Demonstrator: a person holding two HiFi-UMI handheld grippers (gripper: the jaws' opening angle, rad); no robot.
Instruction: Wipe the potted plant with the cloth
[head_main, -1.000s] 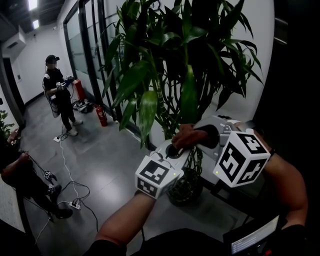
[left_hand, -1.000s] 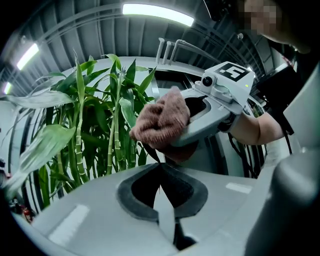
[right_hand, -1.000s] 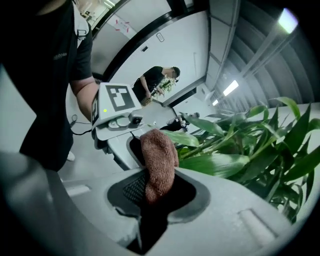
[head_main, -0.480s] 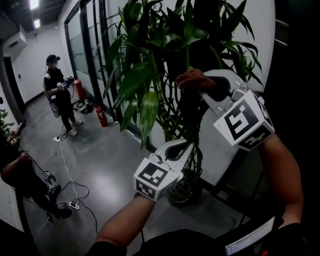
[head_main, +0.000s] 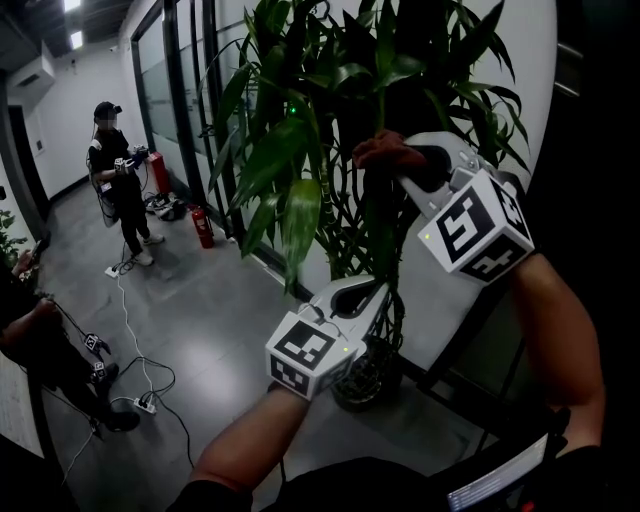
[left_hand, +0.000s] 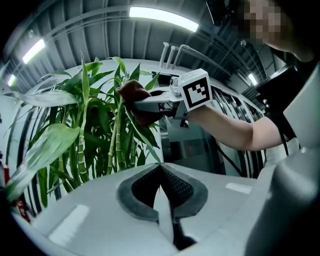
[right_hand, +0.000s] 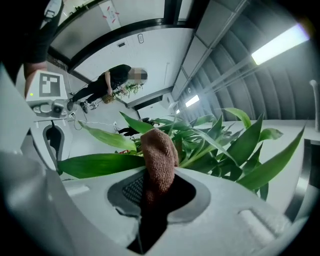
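Observation:
A tall potted plant (head_main: 300, 130) with long green leaves and bamboo-like stems stands in a dark pot (head_main: 362, 378) by the white wall. My right gripper (head_main: 392, 165) is up among the upper leaves, shut on a reddish-brown cloth (head_main: 384, 150). In the right gripper view the cloth (right_hand: 159, 161) sticks out from the jaws, against a broad leaf (right_hand: 100, 164). My left gripper (head_main: 378, 296) is lower, near the stems, shut with nothing in it. In the left gripper view its jaws (left_hand: 163, 197) meet, and the cloth (left_hand: 134, 96) shows above.
A person (head_main: 120, 190) stands far back in the corridor near red fire extinguishers (head_main: 203, 230). Another person (head_main: 30, 335) crouches at the left edge. Cables and a power strip (head_main: 148, 405) lie on the grey floor. A glass partition (head_main: 185, 90) runs along the left.
My right gripper has risen with the cloth from beside the left gripper up into the upper leaves, then barely moved. The left gripper has stayed put.

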